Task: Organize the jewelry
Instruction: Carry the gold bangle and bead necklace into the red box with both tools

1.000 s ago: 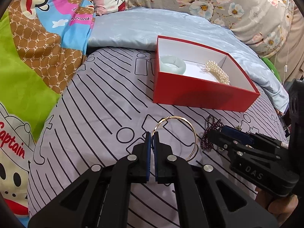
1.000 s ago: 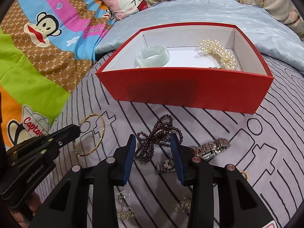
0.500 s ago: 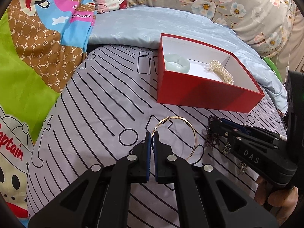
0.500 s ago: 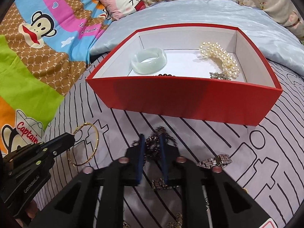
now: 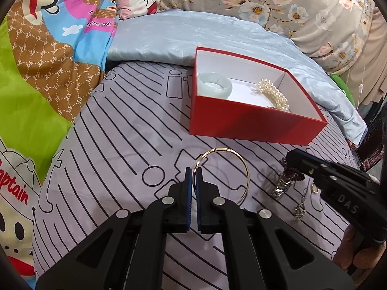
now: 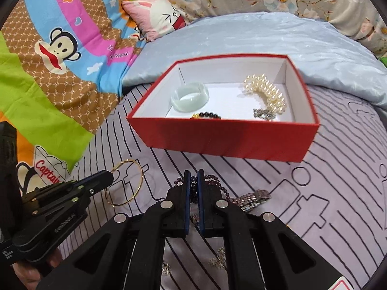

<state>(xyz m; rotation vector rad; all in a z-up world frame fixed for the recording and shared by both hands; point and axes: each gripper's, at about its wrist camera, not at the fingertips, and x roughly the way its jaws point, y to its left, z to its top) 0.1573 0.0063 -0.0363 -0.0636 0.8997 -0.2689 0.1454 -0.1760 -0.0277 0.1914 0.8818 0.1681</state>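
A: Starting with the left wrist view, we have the left gripper (image 5: 194,172) clenched on the thin gold bangle (image 5: 243,169), pinching its rim near the clasp end while the rest of the hoop lies over the striped bedspread (image 5: 116,130). The red box (image 5: 251,126) sits beyond it on the bed, well apart from the hoop.

B: And what do we already have inside?

A: From here, a pale jade bangle (image 5: 214,87) at the left end and a pearl bracelet (image 5: 274,94) toward the right. So we judge part of the sorting done, with this hoop yet to go in.

B: Any writing?

A: "DAS" on the right gripper's body (image 5: 346,205), "Captain" on the cartoon quilt (image 5: 36,77), partly cut off, and "PF" repeated on its brown patches.

B: Now the right wrist view.

A: Our right gripper (image 6: 193,181) is closed on the dark purple bead strand (image 6: 212,181), which trails off to both sides of the fingers (image 6: 186,193). Just beside it lies a silver watch band (image 6: 251,199); small silvery pieces (image 6: 219,259) lie nearer the camera, too blurred to name.

B: And the box from this side?

A: It also shows a black bead bracelet (image 6: 209,115) and a small silver piece (image 6: 263,114). We count four items or so boxed, at least five left on the bed.

B: Labels?

A: "Captain" again on the quilt, and lettering on the left gripper's body (image 6: 48,217) that we cannot read for sure.
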